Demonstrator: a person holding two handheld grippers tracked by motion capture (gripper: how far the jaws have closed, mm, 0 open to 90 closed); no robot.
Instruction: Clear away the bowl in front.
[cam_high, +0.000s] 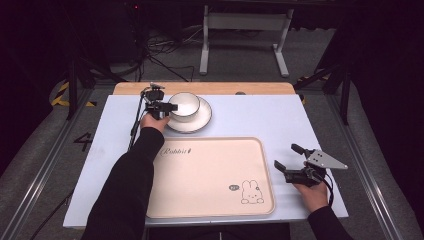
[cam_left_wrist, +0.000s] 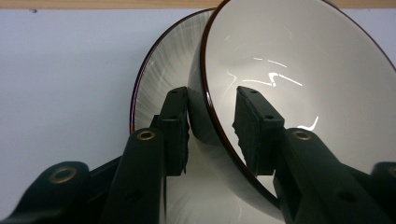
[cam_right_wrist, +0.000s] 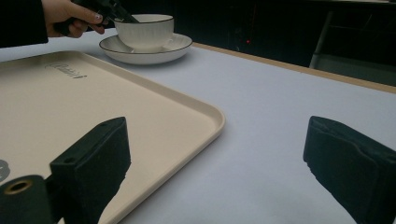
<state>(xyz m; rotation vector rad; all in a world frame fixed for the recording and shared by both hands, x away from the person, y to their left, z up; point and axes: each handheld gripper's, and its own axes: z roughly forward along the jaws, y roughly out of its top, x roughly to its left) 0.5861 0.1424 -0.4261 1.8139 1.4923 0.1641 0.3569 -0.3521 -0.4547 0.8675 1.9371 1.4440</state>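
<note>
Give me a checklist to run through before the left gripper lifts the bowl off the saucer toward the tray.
1. Left gripper astride the bowl wall, one jaw outside, one inside: ok.
2. Both pads pressing on the wall: cannot tell; the outer pad touches, the inner one seems to stand off it.
3. Bowl seated on the saucer: ok.
4. Tray surface free for setting down: ok.
5. Right gripper away from the path, beside the tray's right edge with jaws wide: ok.
6. Saucer held down during the lift: not ok; nothing holds it.
</note>
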